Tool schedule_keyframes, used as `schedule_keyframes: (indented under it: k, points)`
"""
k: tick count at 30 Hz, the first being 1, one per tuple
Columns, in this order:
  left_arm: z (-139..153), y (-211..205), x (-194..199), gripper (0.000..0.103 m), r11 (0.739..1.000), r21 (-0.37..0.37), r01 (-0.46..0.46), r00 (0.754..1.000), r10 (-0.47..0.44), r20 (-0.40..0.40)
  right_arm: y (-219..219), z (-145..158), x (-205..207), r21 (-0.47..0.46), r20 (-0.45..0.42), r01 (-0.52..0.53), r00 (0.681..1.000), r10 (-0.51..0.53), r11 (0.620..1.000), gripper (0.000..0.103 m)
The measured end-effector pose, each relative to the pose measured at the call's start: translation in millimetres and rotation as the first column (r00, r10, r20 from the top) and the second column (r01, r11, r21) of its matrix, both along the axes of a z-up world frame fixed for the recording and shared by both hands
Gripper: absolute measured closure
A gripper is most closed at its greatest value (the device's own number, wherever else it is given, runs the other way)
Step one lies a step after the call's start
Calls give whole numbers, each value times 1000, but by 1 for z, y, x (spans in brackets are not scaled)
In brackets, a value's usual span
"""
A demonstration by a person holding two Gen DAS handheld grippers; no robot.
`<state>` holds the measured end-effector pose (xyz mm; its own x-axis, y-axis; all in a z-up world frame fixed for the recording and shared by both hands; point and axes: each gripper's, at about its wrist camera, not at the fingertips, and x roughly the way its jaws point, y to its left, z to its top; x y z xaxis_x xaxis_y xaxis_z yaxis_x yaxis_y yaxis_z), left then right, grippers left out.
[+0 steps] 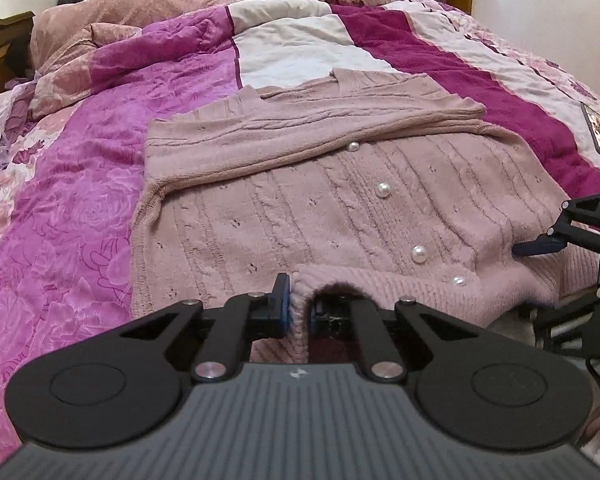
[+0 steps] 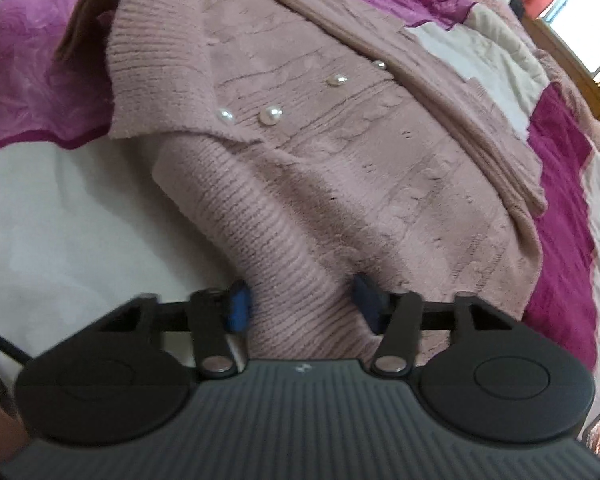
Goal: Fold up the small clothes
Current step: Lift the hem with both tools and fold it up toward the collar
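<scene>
We've got the left gripper (image 1: pixel 298 308) clamped on the ribbed hem of the fuzzy pink cardigan (image 1: pixel 340 208), while the right gripper (image 2: pixel 302 300) straddles the hem with pads not pressing yet. Four pearl buttons (image 1: pixel 383 189) show; the cardigan lies on a quilted magenta bedspread (image 1: pixel 100 208).

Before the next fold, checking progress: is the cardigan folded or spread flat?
Partly folded: the cardigan's sleeve lies across its chest.
</scene>
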<state>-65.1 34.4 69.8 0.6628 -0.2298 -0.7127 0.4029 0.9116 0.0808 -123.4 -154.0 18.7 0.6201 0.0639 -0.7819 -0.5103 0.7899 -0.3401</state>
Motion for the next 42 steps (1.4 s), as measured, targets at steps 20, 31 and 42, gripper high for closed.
schedule_keyframes:
  k: [20,31,42]
  points:
    - [27,4,6,93,996,-82,-40,995,47,88,-34,66,17,279,192,173,954,-232,945,89]
    - [51,-3,34,95,992,-116,-56,986,73,150,-42,85,41,415,250,236,899,-360,878,89]
    - [79,0,67,95,983,-162,-81,963,119,240,-39,109,76,437,336,219,860,-384,872,89]
